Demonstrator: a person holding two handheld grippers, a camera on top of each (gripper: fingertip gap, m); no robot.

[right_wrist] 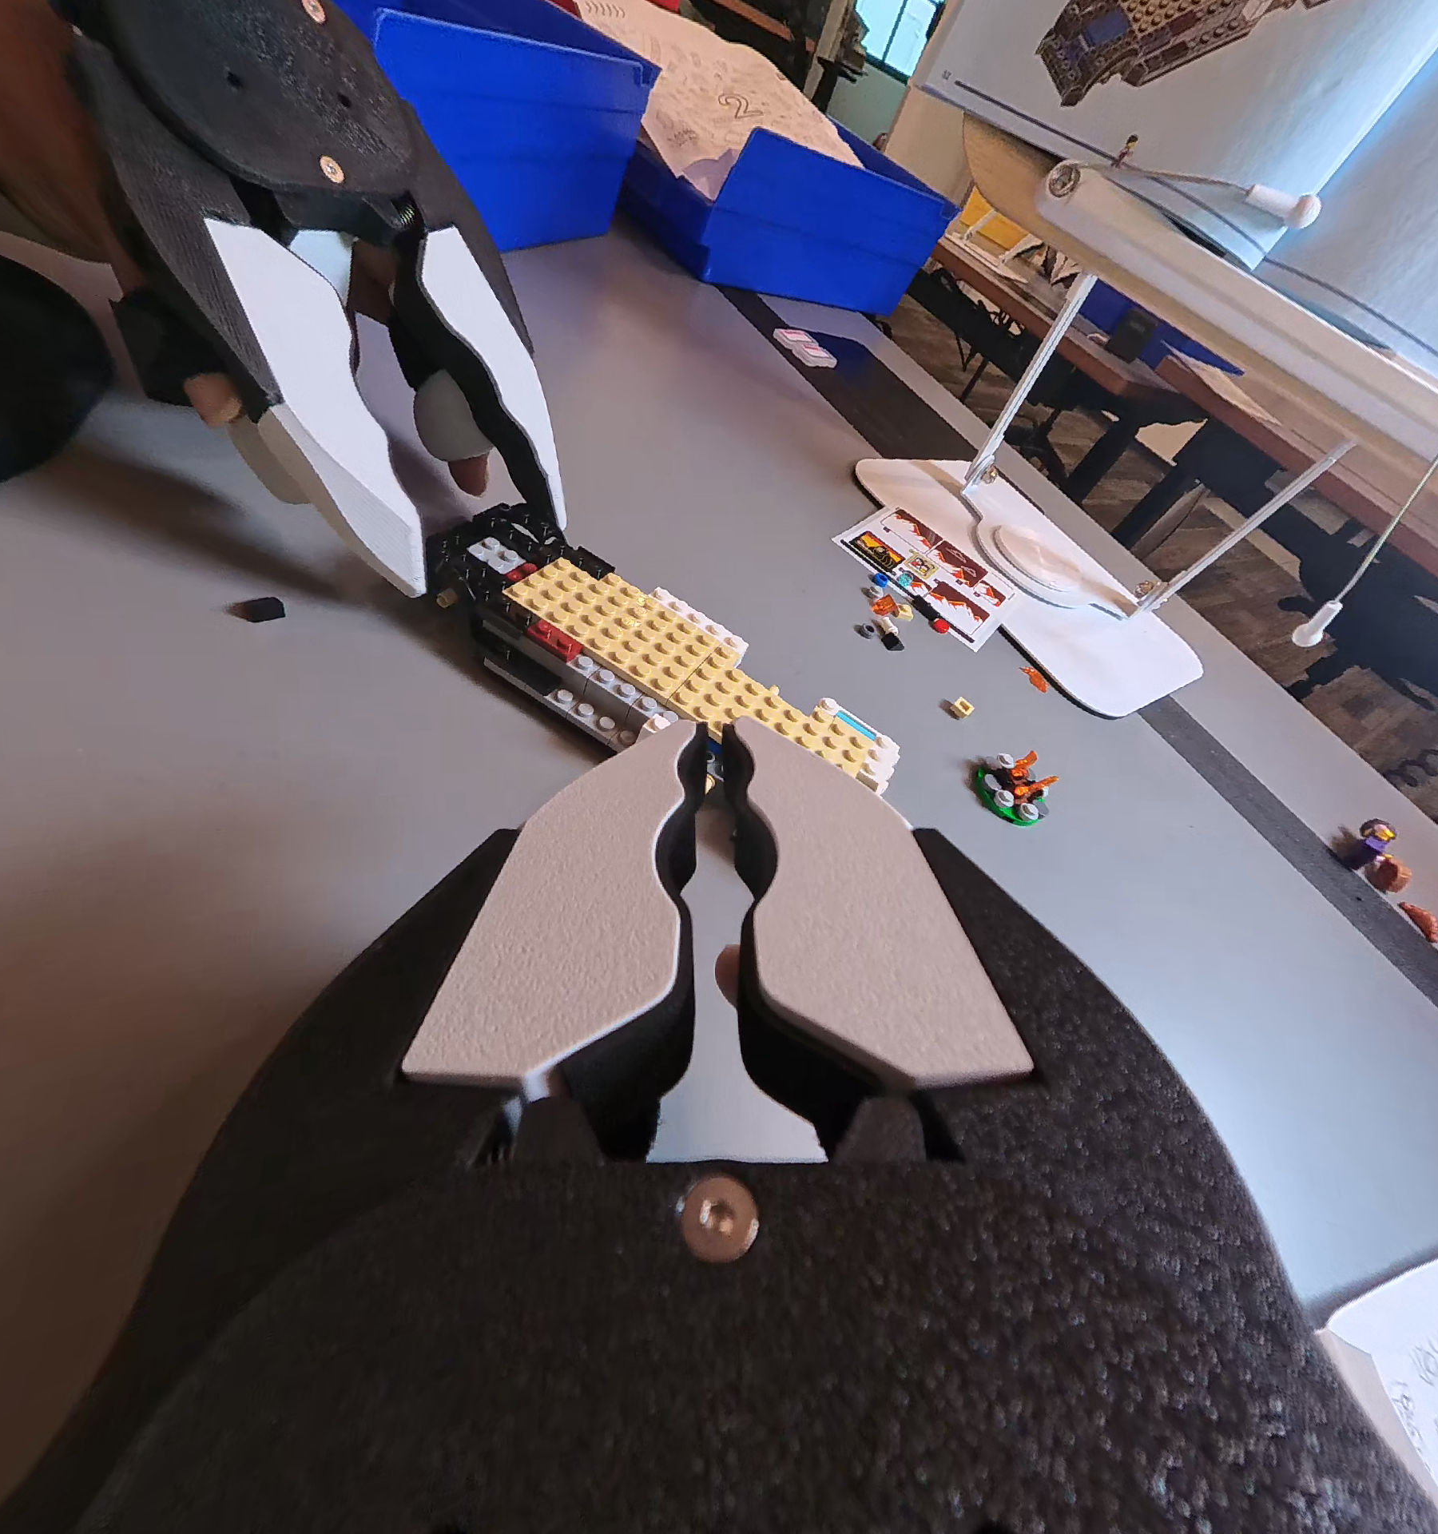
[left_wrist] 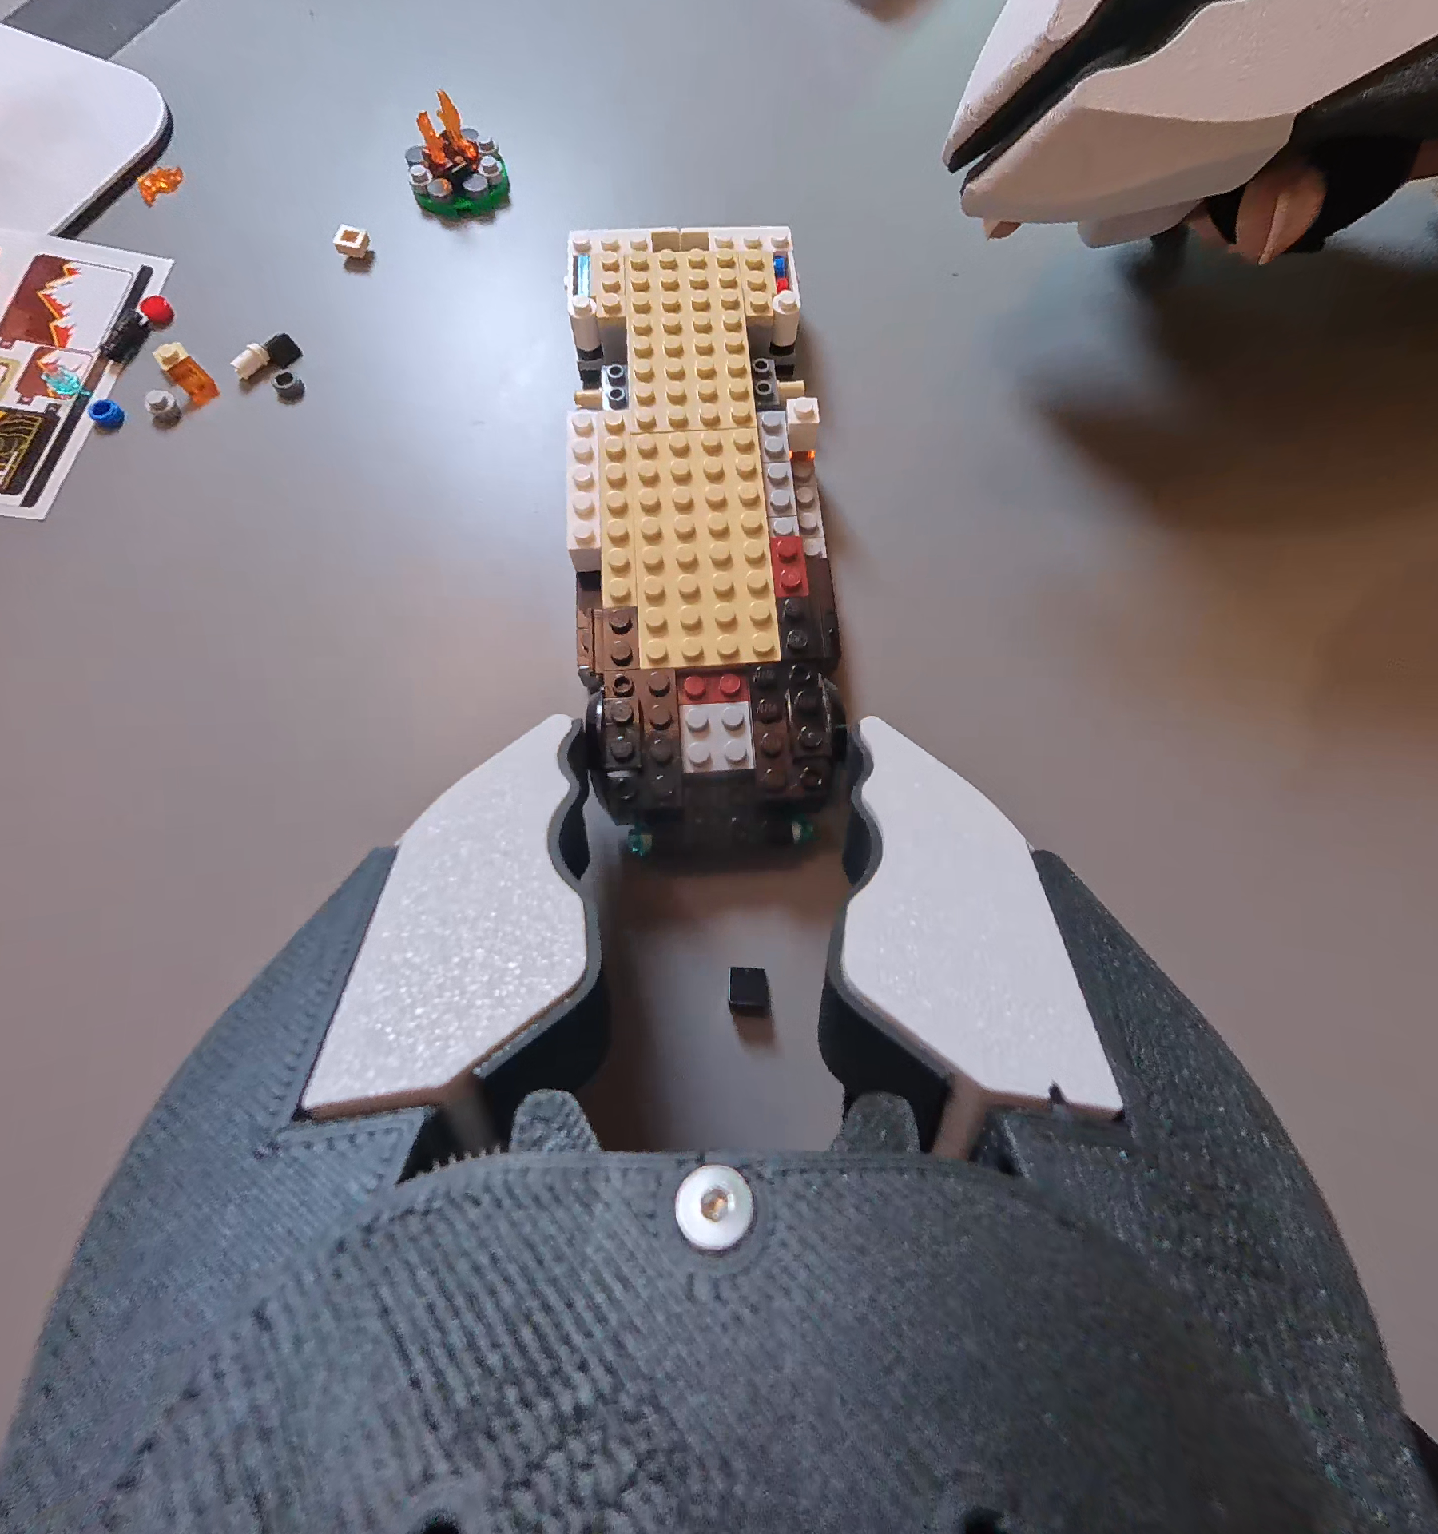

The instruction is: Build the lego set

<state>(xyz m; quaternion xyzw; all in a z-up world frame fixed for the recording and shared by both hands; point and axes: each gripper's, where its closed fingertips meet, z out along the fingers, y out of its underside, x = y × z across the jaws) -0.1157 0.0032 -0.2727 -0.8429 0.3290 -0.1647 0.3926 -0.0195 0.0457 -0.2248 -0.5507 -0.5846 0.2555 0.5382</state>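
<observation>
Plastic brick model (left_wrist: 691,515), tan-plated, runs up the centre of the left wrist view on the tabletop (left_wrist: 1114,664). Judged light and stiff but clip-together, so it could split; best taken across its dark near end. Left gripper (left_wrist: 720,751) jaws stand wide astride that end, pads at its sides; contact can't be confirmed.

Right wrist view: right gripper (right_wrist: 714,739) is level, tips just before the model's pale end, jaws nearly together on nothing visible.
</observation>
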